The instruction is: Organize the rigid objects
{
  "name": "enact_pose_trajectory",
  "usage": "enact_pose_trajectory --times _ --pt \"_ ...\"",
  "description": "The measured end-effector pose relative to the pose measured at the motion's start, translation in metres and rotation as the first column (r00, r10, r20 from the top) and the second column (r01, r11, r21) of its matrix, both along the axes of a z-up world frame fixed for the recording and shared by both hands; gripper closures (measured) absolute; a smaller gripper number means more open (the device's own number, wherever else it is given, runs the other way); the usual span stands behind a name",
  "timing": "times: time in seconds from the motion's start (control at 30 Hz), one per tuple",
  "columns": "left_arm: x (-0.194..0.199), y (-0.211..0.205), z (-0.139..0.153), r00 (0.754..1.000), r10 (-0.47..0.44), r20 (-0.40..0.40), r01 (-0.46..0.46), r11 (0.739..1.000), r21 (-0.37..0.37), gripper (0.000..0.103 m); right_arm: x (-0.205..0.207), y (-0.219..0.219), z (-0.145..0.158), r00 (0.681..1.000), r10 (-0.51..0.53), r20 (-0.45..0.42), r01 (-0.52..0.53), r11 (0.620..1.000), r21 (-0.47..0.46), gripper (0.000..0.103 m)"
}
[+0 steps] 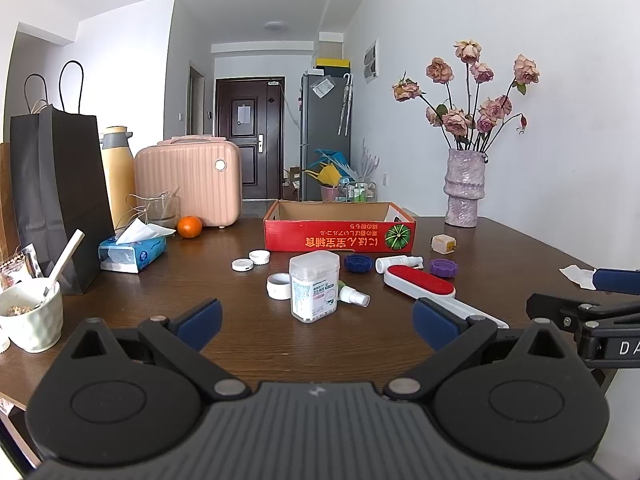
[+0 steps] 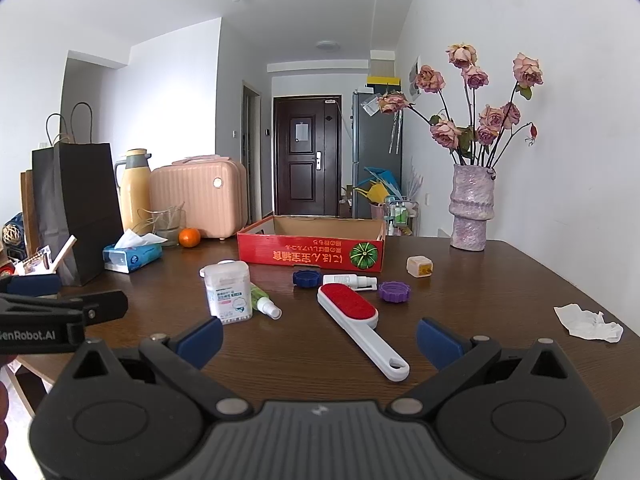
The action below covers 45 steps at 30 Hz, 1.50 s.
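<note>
A red cardboard box stands open at the table's middle back. In front of it lie a clear swab box, a green spray bottle, a red lint brush, a white spray bottle, a blue lid, a purple lid, white lids and a small cube. My left gripper is open and empty, short of the swab box. My right gripper is open and empty over the brush handle.
A tissue pack, an orange, a pink case, a thermos and a black bag stand at the left. A bowl sits front left. A vase stands back right. Crumpled paper lies right.
</note>
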<state>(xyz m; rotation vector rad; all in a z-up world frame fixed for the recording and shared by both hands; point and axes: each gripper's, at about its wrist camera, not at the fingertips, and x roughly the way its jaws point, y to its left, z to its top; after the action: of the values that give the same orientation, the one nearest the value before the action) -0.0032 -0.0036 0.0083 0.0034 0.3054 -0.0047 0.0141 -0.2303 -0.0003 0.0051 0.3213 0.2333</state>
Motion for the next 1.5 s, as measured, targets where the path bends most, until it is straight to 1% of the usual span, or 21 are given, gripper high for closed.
enact_pose_trajectory --times 1.3,1.5 --pt "-0.0025 0.0002 0.0009 1.0 -0.005 0.005 0.005 1.0 -0.005 0.0 0.0013 -0.0023 0.0016 1.0 -0.009 0.001 0.009 1.0 -0.009 0.0" --pt "0.0014 0.0006 0.0082 1.0 -0.004 0.01 0.004 1.0 -0.001 0.0 0.007 0.0019 0.004 1.0 -0.005 -0.002 0.005 1.0 -0.027 0.0"
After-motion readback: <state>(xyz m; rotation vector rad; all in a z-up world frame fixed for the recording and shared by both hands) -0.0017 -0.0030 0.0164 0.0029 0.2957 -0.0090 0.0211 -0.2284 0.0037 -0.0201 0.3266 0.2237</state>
